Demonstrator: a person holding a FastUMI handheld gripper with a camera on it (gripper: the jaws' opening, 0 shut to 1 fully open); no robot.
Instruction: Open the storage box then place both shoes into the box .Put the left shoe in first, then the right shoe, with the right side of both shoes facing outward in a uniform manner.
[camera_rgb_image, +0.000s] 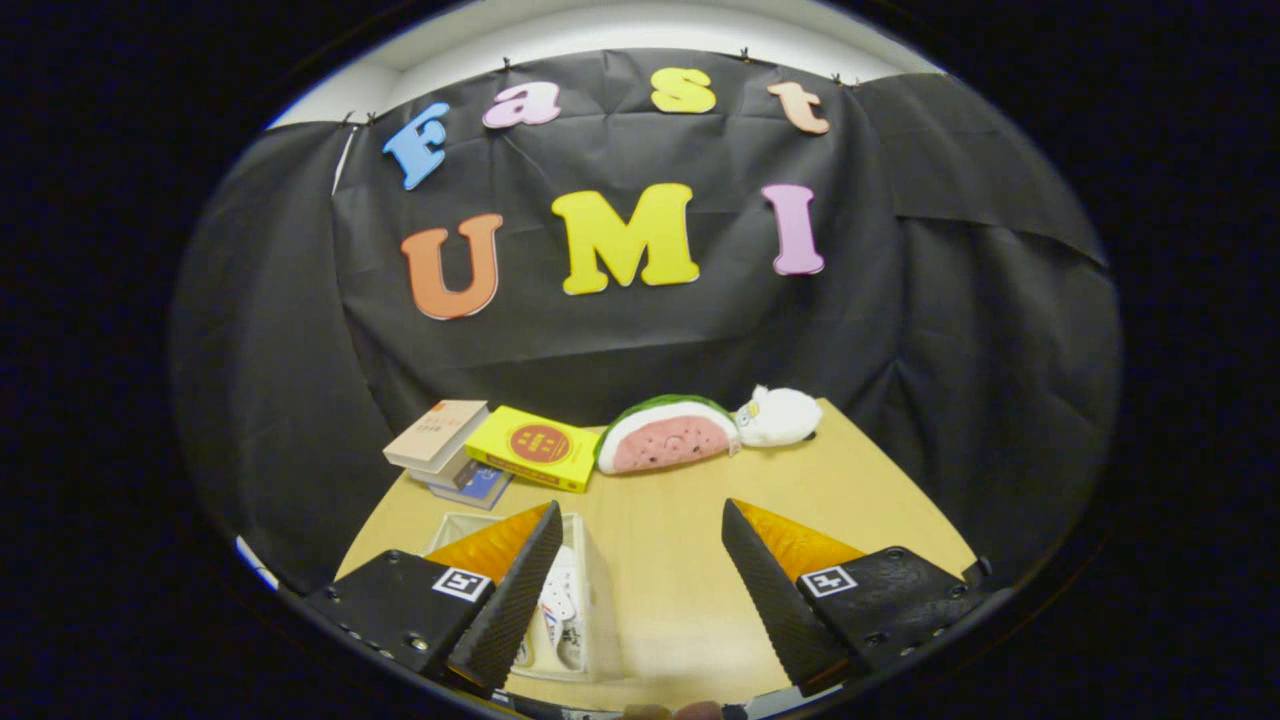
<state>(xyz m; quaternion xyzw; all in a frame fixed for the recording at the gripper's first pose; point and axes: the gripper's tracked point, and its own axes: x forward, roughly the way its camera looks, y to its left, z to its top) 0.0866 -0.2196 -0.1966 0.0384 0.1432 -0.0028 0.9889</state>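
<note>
On the far left of the wooden table (680, 560), near the black cloth wall, a small stack of books (440, 440) lies with a pale-covered one on top and a blue one at the bottom. Just beside the stack, to its right, a yellow book (535, 447) with a round red mark rests flat. Nearer the camera, a clear storage box (590, 600) sits partly behind the left finger (510, 600); through its wall something white with coloured marks, seemingly a shoe (562, 610), can be made out, though how it faces cannot be told. The gripper (640, 590) is released, its two fingers set wide apart with bare tabletop between them and nothing held. Beyond the fingers, toward the back of the table, a watermelon-slice plush (665, 435) lies with its pink face toward the camera, touching the yellow book's end on one side. At its other end a small white plush toy (780, 415) rests against it, close to the table's far right edge. The right finger (780, 600) hovers over bare wood.
</note>
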